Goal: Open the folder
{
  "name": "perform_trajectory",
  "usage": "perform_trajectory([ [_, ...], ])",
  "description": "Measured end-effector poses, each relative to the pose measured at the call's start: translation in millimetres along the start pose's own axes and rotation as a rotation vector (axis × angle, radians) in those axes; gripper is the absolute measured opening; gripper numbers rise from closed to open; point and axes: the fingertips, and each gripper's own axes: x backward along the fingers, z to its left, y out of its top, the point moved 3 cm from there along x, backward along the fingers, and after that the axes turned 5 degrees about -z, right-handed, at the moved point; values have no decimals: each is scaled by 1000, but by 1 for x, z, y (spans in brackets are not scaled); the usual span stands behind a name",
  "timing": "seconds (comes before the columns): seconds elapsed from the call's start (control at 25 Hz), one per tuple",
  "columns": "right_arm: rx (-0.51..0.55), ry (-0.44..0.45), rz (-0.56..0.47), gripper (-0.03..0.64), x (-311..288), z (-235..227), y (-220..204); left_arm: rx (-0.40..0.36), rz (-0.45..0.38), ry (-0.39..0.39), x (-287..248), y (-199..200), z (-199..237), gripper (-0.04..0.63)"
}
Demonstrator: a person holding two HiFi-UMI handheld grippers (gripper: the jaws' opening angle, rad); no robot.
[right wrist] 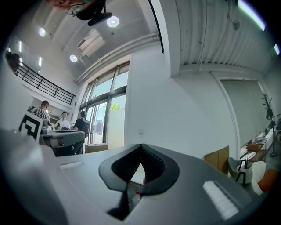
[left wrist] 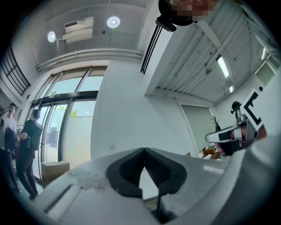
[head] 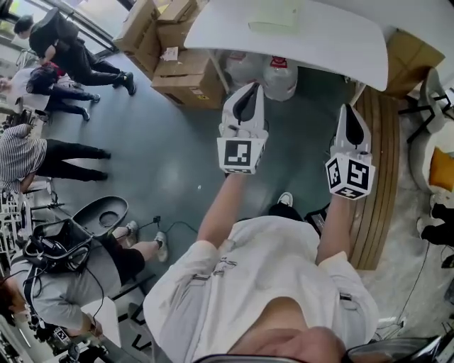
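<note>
Left tongs and right tongs hang clenched, empty, short of the worktop; reaching the folder on it unopened, they might shove it.

The surface is white. The folder is pale green. The boxes are brown. The left claw and right claw are white with black-and-white squares.

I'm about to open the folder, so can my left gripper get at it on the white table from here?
Probably not yet: the left gripper hangs over the floor short of the white table, with the folder farther in. Nothing seems to block the way.
</note>
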Motion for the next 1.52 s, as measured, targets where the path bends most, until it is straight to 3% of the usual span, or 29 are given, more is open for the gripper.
perform_trajectory([
  [0.28, -11, 19, 5, 2, -30, -35, -7, -19, 5, 10, -42, -10, -18, 2],
  [0.6, -13, 53, 19, 2, -64, -31, -21, -12, 15, 41, -57, -28, -2, 2],
  [0.76, 1, 50, 24, 2, -79, -29, -32, 38, 10, 64, -64, -40, 9, 2],
  [1.16, 60, 44, 60, 2, -174, -13, -52, 46, 11, 53, -126, -88, 78, 2],
  [1.52, 66, 49, 67, 2, -256, 14, -74, 83, 16, 96, -163, -117, 148, 2],
])
